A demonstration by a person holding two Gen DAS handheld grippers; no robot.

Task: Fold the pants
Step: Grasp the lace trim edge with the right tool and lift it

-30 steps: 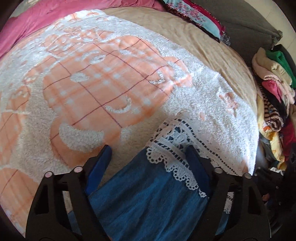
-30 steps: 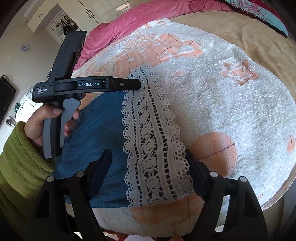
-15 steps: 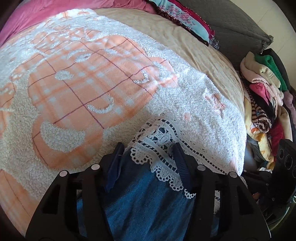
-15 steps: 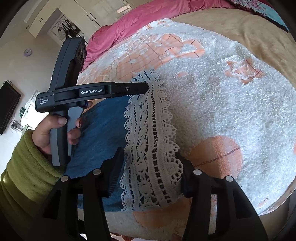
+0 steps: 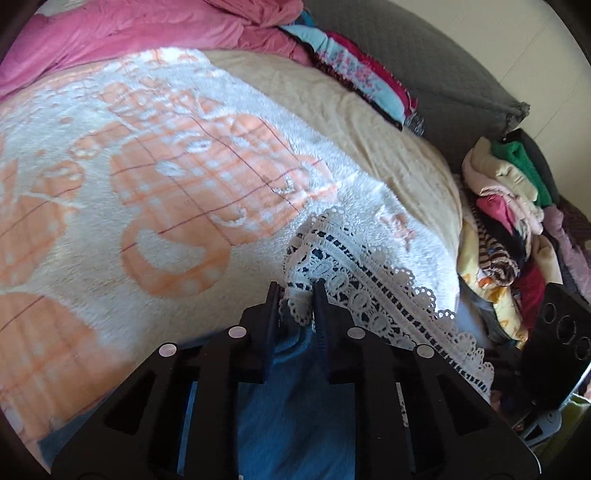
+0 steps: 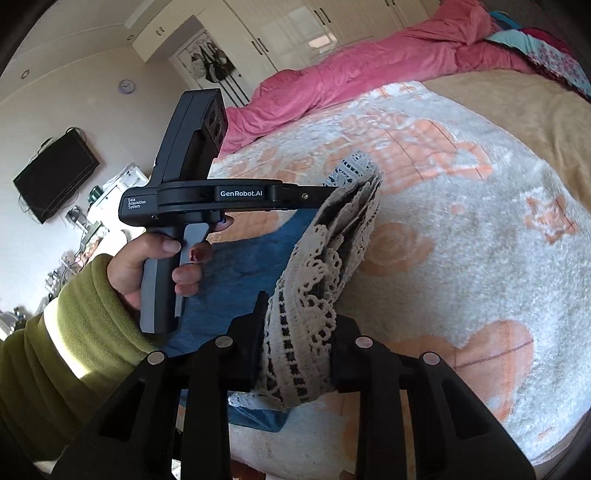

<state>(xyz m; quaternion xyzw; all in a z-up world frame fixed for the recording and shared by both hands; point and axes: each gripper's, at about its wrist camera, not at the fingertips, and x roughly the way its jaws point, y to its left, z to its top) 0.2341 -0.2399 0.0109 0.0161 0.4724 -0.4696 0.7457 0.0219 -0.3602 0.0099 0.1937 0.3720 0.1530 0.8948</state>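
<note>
The pants are blue denim with a wide white lace hem. They lie on a white and orange fleece blanket on the bed. My left gripper is shut on one end of the lace hem and lifts it off the blanket. My right gripper is shut on the other end of the lace hem. In the right wrist view the left gripper shows, held by a hand in a green sleeve, with the lace bunched and raised between the two grippers and the denim below.
A pink duvet lies along the far side of the bed. A grey pillow and a stack of folded clothes sit at the right. The bed's edge is near the right gripper. A wall TV hangs at left.
Both grippers closed from open onto the lace hem and rose, lifting and bunching the hem off the blanket. The views tilted upward.
</note>
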